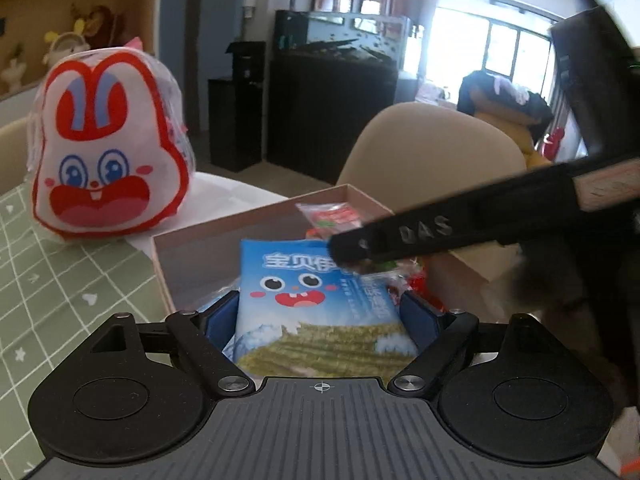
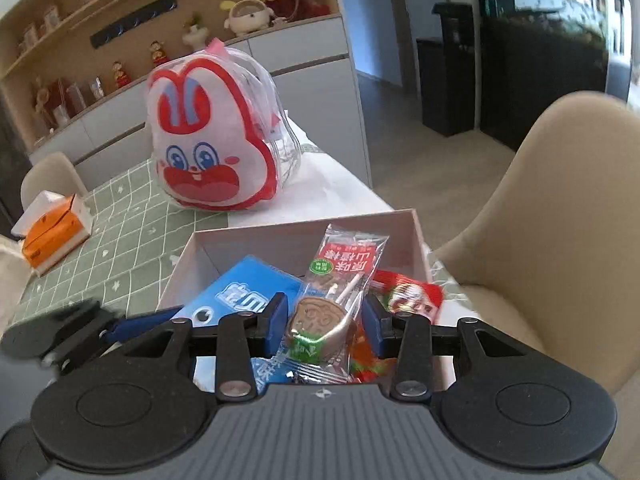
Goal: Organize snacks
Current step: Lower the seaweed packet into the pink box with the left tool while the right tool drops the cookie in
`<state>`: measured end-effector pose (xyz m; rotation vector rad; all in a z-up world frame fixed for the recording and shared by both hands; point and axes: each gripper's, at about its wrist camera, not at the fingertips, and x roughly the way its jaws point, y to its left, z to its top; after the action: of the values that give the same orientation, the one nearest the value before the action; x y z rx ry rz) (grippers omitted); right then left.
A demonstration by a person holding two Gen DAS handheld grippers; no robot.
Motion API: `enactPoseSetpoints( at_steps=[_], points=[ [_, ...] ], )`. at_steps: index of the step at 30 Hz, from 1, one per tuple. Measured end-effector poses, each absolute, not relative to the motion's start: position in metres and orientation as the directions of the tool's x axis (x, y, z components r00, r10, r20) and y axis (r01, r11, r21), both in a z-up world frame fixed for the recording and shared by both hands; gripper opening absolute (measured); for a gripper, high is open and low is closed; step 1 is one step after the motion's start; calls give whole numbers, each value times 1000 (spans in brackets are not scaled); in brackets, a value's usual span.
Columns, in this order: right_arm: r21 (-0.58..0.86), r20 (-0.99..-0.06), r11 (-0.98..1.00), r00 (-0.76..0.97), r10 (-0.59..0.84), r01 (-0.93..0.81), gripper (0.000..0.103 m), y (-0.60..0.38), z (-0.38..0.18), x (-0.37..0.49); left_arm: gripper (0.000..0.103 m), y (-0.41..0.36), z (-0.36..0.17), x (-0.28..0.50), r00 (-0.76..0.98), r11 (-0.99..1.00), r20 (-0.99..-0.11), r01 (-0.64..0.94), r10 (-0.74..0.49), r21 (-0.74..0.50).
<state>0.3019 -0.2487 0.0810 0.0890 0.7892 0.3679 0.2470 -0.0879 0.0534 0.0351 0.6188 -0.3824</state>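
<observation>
My left gripper pinches a blue cartoon-faced snack packet over the open cardboard box; my right gripper, jaws partly closed, clamps one clear-wrapped lollipop. I count two more wrapped snacks in the box, one rabbit-faced bag and one tissue box. These stand on a green checked tablecloth, beige chair adjacent.

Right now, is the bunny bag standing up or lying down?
Standing up. The bunny bag sits upright on the table, ears on top, behind the box.

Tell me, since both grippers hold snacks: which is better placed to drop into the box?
Probably right: the right gripper holds the lollipop over the box middle; the left gripper's blue packet leans in at the edge.
</observation>
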Motion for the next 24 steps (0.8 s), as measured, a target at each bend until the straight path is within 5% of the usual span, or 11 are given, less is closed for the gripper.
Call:
enactPoseSetpoints(
  at_steps=[10,13,15,17,24],
  points=[
    [260,-643,926,666,378,-275,44,-272,90,291,85,-49,80,218,764,912,-498,341,-409,-226],
    [257,-620,926,688,378,-278,44,-280,104,283,74,-53,75,210,735,910,-537,351,-415,-223],
    [258,-651,934,671,357,-247,45,-283,106,282,53,-58,70,206,723,915,-563,349,-400,-202],
    [292,-691,935,632,352,-201,45,-286,101,286,47,-60,67,204,719,916,-571,349,-397,-197],
    [349,-702,918,595,391,-191,45,-269,80,297,45,-60,54,213,700,909,-580,340,-417,-243]
  ],
)
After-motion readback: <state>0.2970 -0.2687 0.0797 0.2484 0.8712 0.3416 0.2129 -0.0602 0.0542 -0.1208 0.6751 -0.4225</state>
